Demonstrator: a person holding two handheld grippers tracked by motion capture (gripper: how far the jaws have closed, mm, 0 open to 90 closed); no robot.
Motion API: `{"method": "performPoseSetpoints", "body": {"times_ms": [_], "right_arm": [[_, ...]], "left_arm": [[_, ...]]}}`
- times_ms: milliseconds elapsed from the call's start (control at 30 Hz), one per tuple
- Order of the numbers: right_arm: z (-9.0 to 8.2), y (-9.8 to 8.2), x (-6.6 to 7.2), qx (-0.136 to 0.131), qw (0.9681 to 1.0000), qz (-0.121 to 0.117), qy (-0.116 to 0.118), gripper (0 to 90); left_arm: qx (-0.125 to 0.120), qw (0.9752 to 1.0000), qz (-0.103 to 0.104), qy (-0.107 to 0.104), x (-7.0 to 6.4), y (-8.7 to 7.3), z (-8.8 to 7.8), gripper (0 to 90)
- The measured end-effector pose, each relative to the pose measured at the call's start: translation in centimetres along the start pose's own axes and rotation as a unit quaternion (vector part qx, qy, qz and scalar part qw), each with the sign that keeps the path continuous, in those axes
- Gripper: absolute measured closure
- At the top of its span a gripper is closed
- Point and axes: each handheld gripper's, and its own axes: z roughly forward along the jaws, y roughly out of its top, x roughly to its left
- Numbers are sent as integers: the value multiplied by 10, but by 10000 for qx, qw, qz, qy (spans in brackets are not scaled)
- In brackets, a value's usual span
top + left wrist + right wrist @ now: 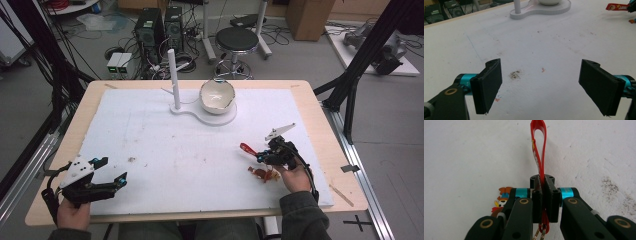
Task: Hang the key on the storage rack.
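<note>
Right claw (543, 192): pressed together on the red strap (539, 150) of a keychain, near the surface's right front.
Charm (264, 173): lies on the white surface (175, 150) just beside the right claw, chain trailing below the jaws.
Left claw (544, 85): spread wide, nothing between, idle at the left front.
Likely goal: the peg stand (175, 80) by the bowl (217, 96).
Advice: lift slowly, keep the loop open, let the charm hang.
</note>
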Motion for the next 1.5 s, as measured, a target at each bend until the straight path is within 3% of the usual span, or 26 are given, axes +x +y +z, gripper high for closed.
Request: {"method": "performPoseSetpoints", "body": {"times_ms": [333,500,700,900,1033,1333,1500], "right_arm": [[-6,0,3,-358,9991,57,206,858],[-6,3,7,-345,9990,-56,291,858],[-15,12,16,-576,9970,-147,501,860],[-29,27,23,-905,9941,-273,531,863],[-37,38,26,-1165,9902,-351,680,865],[-49,65,33,-1514,9840,-520,777,865],[-51,74,37,-1576,9833,-531,733,865]], "left_arm": [[2,10000,-11,21,0,0,-1,193],[1,10000,-14,20,0,0,-1,193],[1,10000,-59,35,1,-1,-1,193],[-21,10000,-51,54,1,-1,-2,193],[-22,10000,-55,53,1,-1,-2,193],[-41,10000,-61,55,1,-1,-2,193],[-43,10000,-57,60,1,-1,-3,193]]}}
